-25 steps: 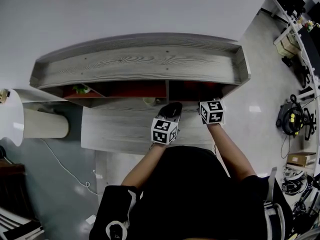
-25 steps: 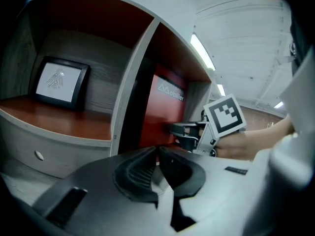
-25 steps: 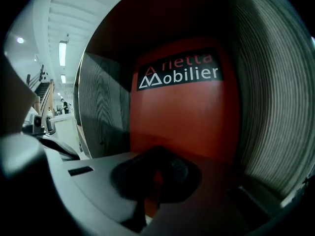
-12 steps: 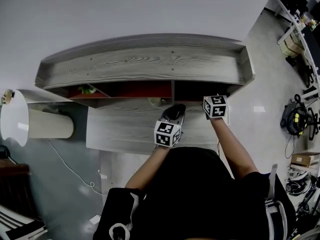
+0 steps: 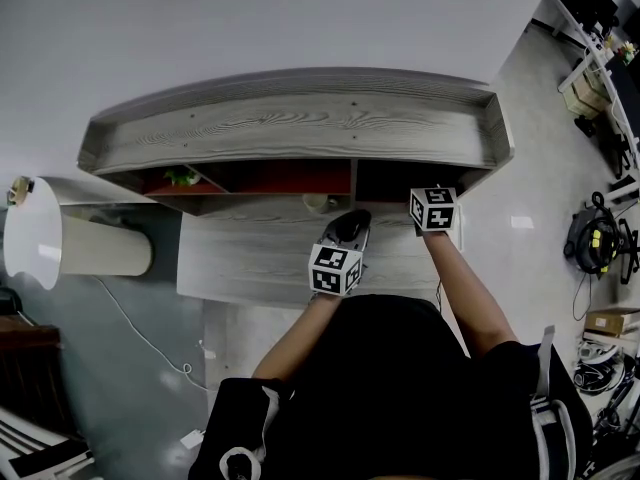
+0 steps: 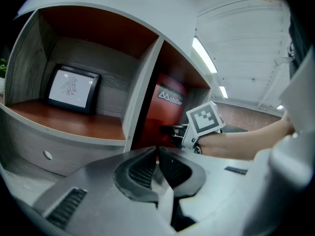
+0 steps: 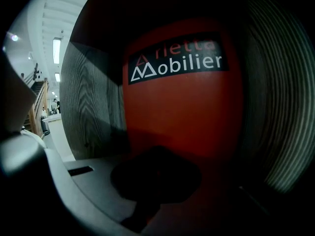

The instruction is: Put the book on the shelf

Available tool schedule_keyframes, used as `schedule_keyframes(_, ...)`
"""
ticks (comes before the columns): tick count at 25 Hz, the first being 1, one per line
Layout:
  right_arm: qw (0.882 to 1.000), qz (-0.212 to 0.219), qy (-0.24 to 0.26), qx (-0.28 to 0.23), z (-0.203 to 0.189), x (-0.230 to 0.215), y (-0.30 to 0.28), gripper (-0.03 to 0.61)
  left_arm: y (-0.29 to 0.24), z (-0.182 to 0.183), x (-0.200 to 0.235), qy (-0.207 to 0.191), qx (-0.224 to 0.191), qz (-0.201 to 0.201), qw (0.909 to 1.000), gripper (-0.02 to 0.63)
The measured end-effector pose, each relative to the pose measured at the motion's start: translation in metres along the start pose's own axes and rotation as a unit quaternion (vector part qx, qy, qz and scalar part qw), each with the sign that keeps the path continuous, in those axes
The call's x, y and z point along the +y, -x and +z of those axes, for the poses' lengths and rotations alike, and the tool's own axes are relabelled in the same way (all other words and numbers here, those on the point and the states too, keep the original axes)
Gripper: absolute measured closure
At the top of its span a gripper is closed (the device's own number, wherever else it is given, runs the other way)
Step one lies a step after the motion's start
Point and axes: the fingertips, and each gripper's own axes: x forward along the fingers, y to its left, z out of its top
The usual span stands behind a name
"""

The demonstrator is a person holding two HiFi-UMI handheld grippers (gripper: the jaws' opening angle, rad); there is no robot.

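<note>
The placing step is looking nearly finished. The red book (image 7: 182, 107) is standing upright inside the right-hand compartment of the shelf (image 5: 300, 128), cover facing out, just past the wooden divider (image 6: 142, 97). The right gripper (image 7: 156, 171) is reaching into that compartment with its fingers pressed together and gripping nothing. Its tips are pointing at the lower part of the cover, touching it or just short, I cannot tell which. The left gripper (image 6: 157, 151) is hovering outside the shelf, fingers closed and empty too. The next move, I'm judging, is calling for a straight pull back without tipping the book.
</note>
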Motion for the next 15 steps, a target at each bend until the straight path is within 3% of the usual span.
schedule_keyframes(9,1.000,-0.002,0.000,0.001,0.003,0.003,0.016,0.578,0.018,0.006,-0.004,-0.034,-0.016,0.009,0.9993,0.591)
schedule_keyframes(15,1.000,-0.003,0.004,0.006,-0.001,0.010,0.037,0.578,0.033,0.008,-0.009,-0.020,-0.036,0.002,0.9992,0.591)
